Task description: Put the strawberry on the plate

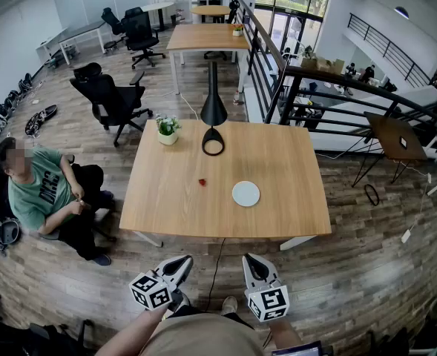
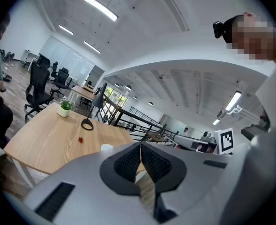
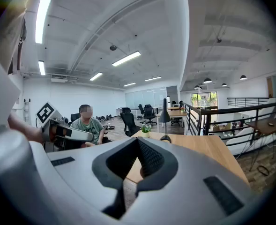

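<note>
On the near table in the middle of the frame there are four things: one strawberry, one plate, one lamp and one potted plant. I count three light wooden tables up the middle of the frame: this one, a second table above it and a round table at the top. One darker small table stands at the right. In the upper left are at least three black office chairs; the exact number is not clear. One person sits at the left. At the bottom are two grippers, the left gripper and the right gripper.
</note>
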Demonstrator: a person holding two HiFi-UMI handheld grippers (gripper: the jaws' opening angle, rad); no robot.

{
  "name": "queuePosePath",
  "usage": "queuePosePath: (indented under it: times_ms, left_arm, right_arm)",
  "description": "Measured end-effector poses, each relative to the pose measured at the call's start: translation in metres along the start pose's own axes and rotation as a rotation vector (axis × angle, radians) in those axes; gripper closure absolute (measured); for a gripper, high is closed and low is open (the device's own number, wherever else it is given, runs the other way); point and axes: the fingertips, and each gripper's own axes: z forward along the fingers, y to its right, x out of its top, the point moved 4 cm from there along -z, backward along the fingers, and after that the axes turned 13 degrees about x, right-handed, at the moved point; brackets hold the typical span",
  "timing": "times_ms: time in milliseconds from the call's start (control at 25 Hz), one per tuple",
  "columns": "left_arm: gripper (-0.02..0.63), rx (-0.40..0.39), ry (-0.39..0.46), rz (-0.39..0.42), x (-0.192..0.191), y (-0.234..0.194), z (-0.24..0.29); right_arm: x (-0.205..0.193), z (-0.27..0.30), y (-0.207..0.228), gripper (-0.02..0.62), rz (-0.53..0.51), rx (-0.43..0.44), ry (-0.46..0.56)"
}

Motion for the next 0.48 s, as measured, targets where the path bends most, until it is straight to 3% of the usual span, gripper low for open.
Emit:
queuePosePath:
  times_ms: [320, 480]
  left_arm:
    - [0.601, -0.012, 0.013, 0.017, 0.0085, -0.0018, 0.0023]
    - [0.601, -0.016, 0.009, 0.022, 0.0082, -0.0003, 0.0056]
  right_arm:
    - [0.0000, 0.0024, 0.0050, 0.586, 0.098, -0.031, 0.034]
    - [0.0016, 0.0006, 0.0041, 0.583, 0.088, -0.025, 0.048]
